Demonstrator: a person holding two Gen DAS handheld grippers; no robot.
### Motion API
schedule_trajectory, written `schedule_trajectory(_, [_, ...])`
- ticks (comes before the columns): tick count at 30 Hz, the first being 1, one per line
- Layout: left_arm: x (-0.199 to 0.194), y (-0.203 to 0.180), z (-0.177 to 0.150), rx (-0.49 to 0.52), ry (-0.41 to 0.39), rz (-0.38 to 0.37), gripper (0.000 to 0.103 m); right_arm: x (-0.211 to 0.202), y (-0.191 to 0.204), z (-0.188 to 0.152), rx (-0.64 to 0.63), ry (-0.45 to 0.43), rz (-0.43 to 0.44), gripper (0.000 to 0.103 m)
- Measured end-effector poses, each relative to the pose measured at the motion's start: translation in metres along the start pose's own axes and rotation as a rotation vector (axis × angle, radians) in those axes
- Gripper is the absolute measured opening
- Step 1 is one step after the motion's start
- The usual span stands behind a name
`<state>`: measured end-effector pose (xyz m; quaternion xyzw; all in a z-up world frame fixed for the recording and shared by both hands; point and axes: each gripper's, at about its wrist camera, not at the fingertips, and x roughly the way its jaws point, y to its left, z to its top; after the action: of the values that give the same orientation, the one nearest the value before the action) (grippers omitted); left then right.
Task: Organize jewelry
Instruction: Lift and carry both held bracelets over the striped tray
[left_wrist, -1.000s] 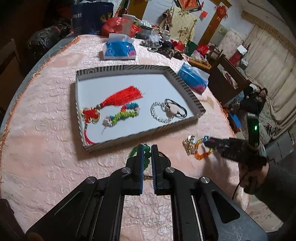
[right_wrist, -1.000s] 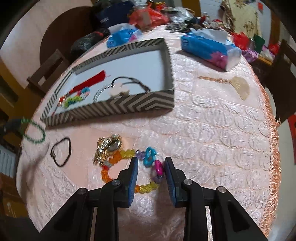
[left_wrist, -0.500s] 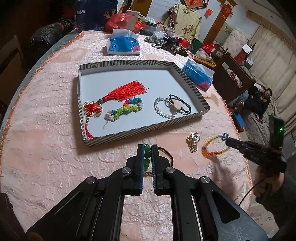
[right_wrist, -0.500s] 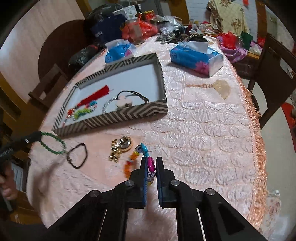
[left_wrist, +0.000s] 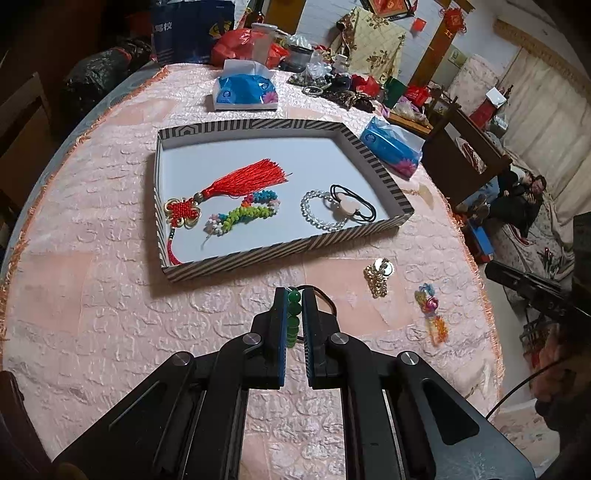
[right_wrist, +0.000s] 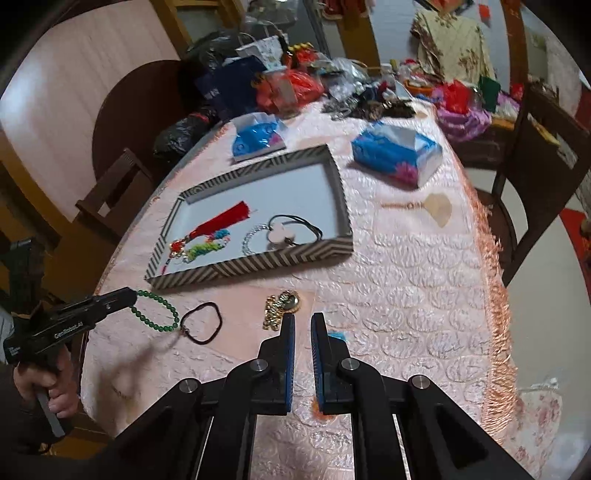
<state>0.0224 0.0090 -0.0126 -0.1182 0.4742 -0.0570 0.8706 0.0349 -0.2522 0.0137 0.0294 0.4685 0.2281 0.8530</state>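
Two tongs are being held over the table. The green bead bracelet (left_wrist: 293, 306) is being pinched between the fingers of the left gripper (left_wrist: 293, 295), which are closed down to the width of a bead. The loop is being dangled clear of the cloth.

The striped tray (left_wrist: 280, 251) is lying straight ahead of those tips, its near wall close by. Judging from this, the beads are being carried to it. The loop is best lifted over that wall, lowered onto bare white floor, and let go only once it is resting.

The right gripper (right_wrist: 303, 321) is being held with its fingers nearly together and nothing seen between them. The multicoloured bracelet (left_wrist: 430, 314) is lying under its tips, and the gold trinket (right_wrist: 282, 306) just ahead-left.
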Motion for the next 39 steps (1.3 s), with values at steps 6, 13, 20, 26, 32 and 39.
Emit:
schedule_trajectory(6, [-0.005, -0.008, -0.003, 0.006, -0.005, 0.017, 0.006, -0.009, 0.01, -0.002, -0.052, -0.023, -0.018, 0.008])
schedule_trajectory(13, [-0.012, -0.01, -0.01, -0.011, -0.02, 0.024, 0.006, 0.009, -0.036, -0.02, 0.084, 0.037, -0.05, 0.008])
schedule_trajectory(20, [-0.007, -0.013, -0.025, -0.006, 0.02, 0.028, 0.006, 0.048, -0.064, -0.057, 0.126, 0.132, -0.019, 0.015])
schedule_trajectory(26, [-0.004, -0.015, -0.019, 0.016, 0.032, 0.022, 0.006, 0.078, -0.036, -0.049, -0.01, 0.128, -0.021, 0.032])
schedule_trajectory(32, [0.0, -0.008, -0.013, 0.013, 0.041, 0.029, 0.006, 0.092, -0.022, -0.042, -0.101, 0.125, -0.047, 0.033])
schedule_trajectory(39, [0.008, -0.007, -0.009, 0.012, 0.059, 0.025, 0.006, 0.094, -0.005, -0.052, -0.239, 0.09, -0.124, 0.023])
